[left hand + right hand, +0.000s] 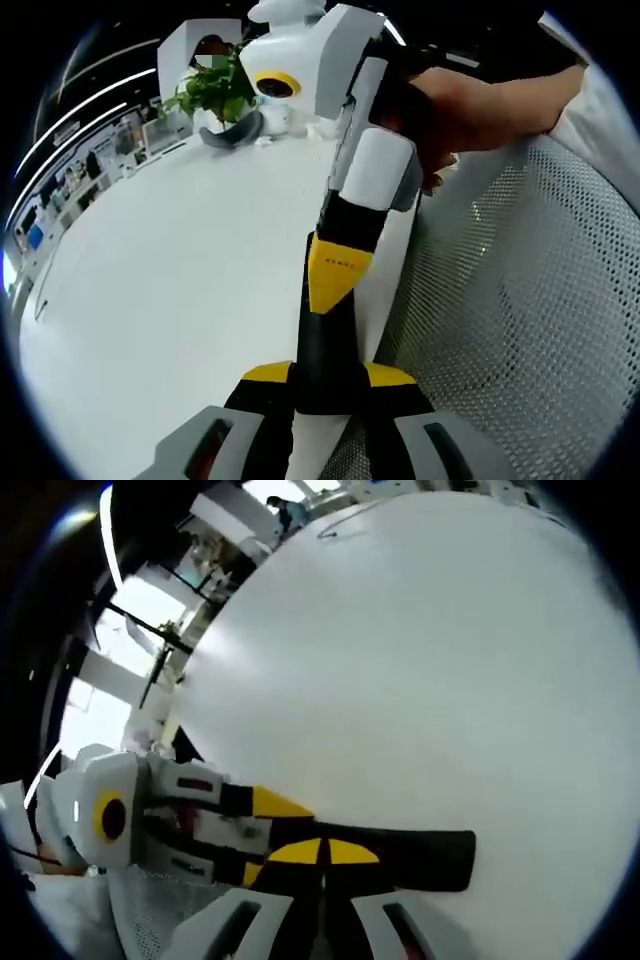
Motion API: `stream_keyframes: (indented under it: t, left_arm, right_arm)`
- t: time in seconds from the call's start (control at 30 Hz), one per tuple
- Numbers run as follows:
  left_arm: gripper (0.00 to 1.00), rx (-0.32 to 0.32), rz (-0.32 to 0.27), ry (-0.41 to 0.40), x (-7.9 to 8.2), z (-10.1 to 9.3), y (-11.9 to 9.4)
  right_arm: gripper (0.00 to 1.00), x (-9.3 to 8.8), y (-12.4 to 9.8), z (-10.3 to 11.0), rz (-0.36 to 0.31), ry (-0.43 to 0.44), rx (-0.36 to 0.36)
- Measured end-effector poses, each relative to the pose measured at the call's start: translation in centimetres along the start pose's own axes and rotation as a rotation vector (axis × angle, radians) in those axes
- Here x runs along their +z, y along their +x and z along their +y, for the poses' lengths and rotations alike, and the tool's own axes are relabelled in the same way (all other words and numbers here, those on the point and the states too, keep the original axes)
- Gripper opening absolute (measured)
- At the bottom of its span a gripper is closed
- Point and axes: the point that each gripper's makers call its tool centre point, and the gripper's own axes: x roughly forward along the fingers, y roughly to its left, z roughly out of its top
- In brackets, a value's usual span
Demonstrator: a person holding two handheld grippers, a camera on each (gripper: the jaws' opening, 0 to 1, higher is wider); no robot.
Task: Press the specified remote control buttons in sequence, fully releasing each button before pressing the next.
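A slim black remote (328, 345) is clamped between the yellow-tipped jaws of my left gripper (328, 375), which is shut on it, and it points away from the camera. My right gripper (338, 270), held by a hand (470, 100), comes down from the upper right with its yellow tip against the remote's far end. In the right gripper view the remote (420, 860) stretches to the right over the white table (400, 660). There my right gripper (322, 852) has its jaws shut together on top of the remote. The left gripper (272, 805) enters from the left.
The white table (180, 270) spreads to the left. At its far end stand a potted green plant (215, 90) and a white device (285, 60). A white mesh chair (530, 300) lies close on the right of the left gripper view.
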Motion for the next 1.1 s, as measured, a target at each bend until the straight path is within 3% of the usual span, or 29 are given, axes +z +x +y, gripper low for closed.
stream_keyframes:
  t: [0.07,0.2,0.4,0.6,0.77,0.9,1.1]
  left_arm:
    - [0.25,0.002,-0.003,0.001,0.0,0.0,0.0]
    - [0.25,0.000,-0.002,0.002,0.0,0.0,0.0]
    - [0.25,0.000,-0.001,0.004,-0.1,0.0,-0.1]
    - [0.25,-0.002,0.000,0.005,-0.1,0.0,-0.1]
    - [0.25,0.000,0.009,0.005,-0.1,0.0,-0.1]
    - [0.25,0.003,0.018,0.000,-0.1,0.1,-0.1]
    - [0.24,-0.003,0.035,0.006,-0.4,0.3,-0.5]
  right_arm:
    - [0.00,1.5,-1.1,0.4,-0.093,-0.048,0.021]
    - [0.00,4.4,-3.7,0.9,-0.287,-0.147,-0.012]
    - [0.01,6.2,-7.3,1.6,-0.475,-0.193,-0.048]
    - [0.23,8.2,-12.7,1.2,-0.720,-0.280,-0.189]
    - [0.40,7.9,-15.5,0.6,-0.809,-0.260,-0.226]
    - [0.71,7.8,-17.3,-0.1,-0.906,-0.305,-0.321]
    - [0.80,6.5,-17.5,-0.9,-0.905,-0.275,-0.356]
